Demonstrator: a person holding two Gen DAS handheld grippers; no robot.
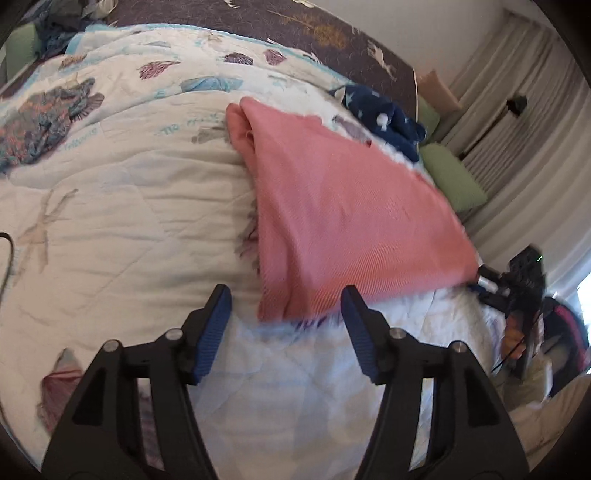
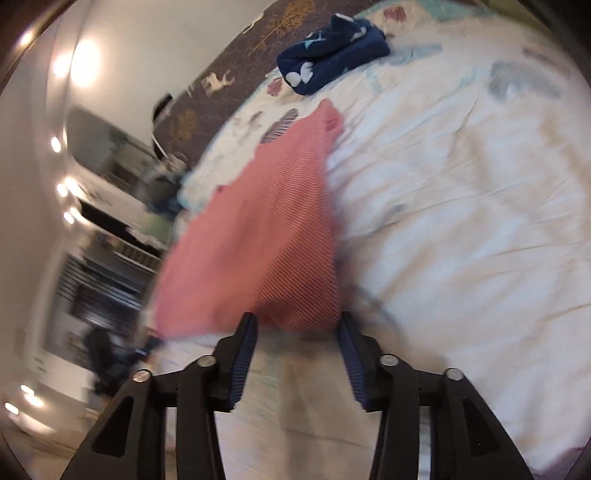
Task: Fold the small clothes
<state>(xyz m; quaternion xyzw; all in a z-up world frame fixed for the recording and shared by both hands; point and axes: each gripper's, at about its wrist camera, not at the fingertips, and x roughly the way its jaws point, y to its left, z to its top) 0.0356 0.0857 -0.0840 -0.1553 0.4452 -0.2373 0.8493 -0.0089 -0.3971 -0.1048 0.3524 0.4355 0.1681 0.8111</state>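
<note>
A pink ribbed garment (image 1: 343,218) lies flat on a white quilt (image 1: 122,206) printed with shells and starfish, its near edge just ahead of both grippers; in the left wrist view the left gripper (image 1: 286,299) hangs over the quilt with its blue-padded fingers (image 1: 216,332) spread apart and nothing between them, the garment's lower corner just beyond the gap; in the right wrist view, which is blurred, the right gripper (image 2: 297,325) also stands with its jaws apart, and the garment's (image 2: 258,240) near hem sits right at the fingertips, though I cannot tell whether the pads touch it; a folded navy garment with white shapes (image 2: 332,51) rests further up the quilt, apart from the pink one; beyond it runs a dark brown cover with golden tree and animal prints (image 1: 332,33); a green cushion (image 1: 454,177) lies at the bed's edge
</note>
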